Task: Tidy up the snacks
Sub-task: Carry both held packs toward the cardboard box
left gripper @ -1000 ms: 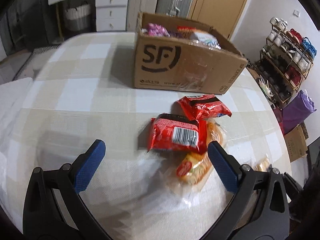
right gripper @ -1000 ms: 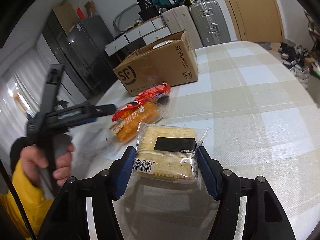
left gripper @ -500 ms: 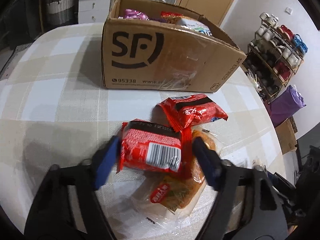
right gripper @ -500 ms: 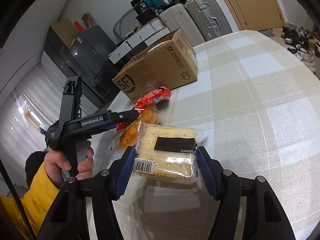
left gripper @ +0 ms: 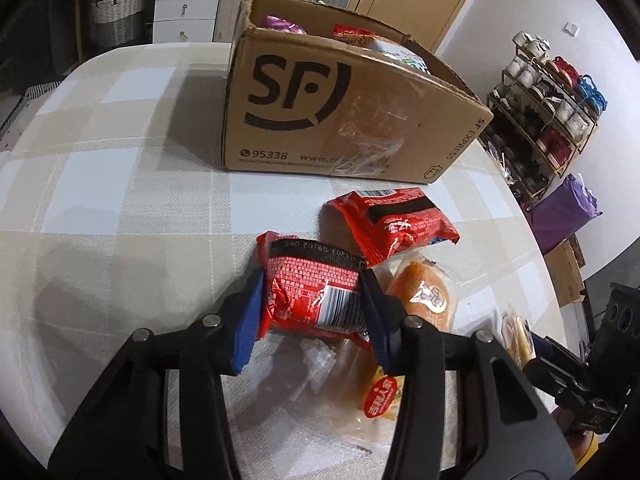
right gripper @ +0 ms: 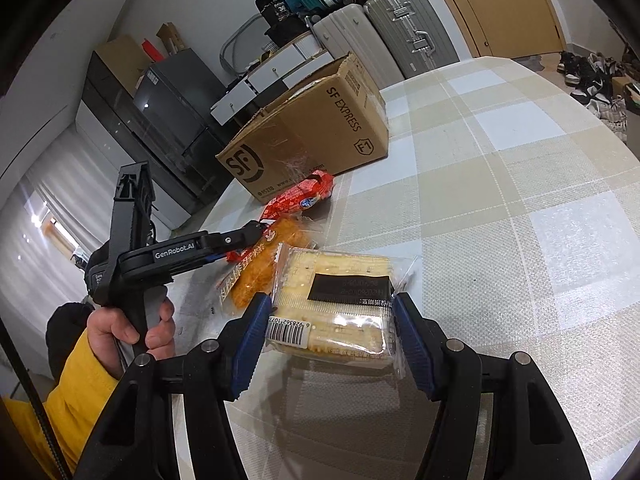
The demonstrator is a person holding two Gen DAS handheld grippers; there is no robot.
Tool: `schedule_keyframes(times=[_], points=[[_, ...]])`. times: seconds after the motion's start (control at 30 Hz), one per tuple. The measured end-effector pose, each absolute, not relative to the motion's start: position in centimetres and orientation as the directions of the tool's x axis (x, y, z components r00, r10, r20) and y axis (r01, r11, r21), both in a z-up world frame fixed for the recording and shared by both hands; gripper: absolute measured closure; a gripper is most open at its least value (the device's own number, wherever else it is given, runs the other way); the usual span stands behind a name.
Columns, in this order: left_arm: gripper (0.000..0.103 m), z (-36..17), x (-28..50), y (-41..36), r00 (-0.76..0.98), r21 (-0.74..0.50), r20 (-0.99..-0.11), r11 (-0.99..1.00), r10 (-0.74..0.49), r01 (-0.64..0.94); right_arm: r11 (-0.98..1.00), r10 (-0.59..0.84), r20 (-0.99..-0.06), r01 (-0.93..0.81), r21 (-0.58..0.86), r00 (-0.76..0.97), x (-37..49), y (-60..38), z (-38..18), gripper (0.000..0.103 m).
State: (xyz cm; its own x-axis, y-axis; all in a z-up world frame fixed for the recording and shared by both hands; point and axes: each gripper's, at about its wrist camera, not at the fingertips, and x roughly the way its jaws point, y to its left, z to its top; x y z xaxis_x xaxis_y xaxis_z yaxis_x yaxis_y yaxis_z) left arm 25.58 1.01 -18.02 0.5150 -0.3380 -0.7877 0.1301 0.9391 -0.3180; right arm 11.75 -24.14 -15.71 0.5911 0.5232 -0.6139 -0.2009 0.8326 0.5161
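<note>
A red snack packet lies on the checked tablecloth, partly on top of a clear bag of orange cakes. My left gripper is closing around it, and both blue pads press its sides so that it bulges. A second red packet lies just beyond, in front of the open SF cardboard box, which holds several snacks. My right gripper is shut on a clear pack of crackers held just above the table. The left gripper shows to its left.
A hand in a yellow sleeve holds the left gripper. A shoe rack and a purple bag stand past the table's right edge. Suitcases and white drawers line the far wall. The tablecloth right of the box is bare.
My left gripper came forward and down over the red packet, and its wide jaws closed onto the packet's sides. The right gripper kept the cracker pack in place.
</note>
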Motion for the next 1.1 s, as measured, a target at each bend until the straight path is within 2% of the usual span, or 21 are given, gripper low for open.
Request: schedule_keyframes(times=[0.3, 0.6, 0.83, 1.1], points=[[0.061, -16.3, 23.5, 3.8, 0.552, -0.349, -0.758, 0.931, -0.348, 0.107, 0.840, 0.513, -0.608, -0.206, 0.503, 0.607, 11.4, -24.0, -15.0, 0.040], [0.061, -10.8, 18.2, 5.7, 0.650, -0.374, -0.666, 0.918, -0.366, 0.133, 0.823, 0.543, -0.536, -0.282, 0.493, 0.646, 10.3, -23.2, -10.0, 0.040], [0.061, -4.9, 11.4, 5.5, 0.749, -0.331, -0.560, 0.924, -0.354, 0.190, 0.802, 0.584, -0.478, -0.376, 0.463, 0.656, 8.7, -21.0, -5.3, 0.040], [0.060, -0.4, 4.4, 4.5, 0.803, -0.277, -0.493, 0.935, -0.336, 0.221, 0.773, 0.626, -0.418, -0.453, 0.444, 0.658, 5.2, -18.8, -1.1, 0.040]])
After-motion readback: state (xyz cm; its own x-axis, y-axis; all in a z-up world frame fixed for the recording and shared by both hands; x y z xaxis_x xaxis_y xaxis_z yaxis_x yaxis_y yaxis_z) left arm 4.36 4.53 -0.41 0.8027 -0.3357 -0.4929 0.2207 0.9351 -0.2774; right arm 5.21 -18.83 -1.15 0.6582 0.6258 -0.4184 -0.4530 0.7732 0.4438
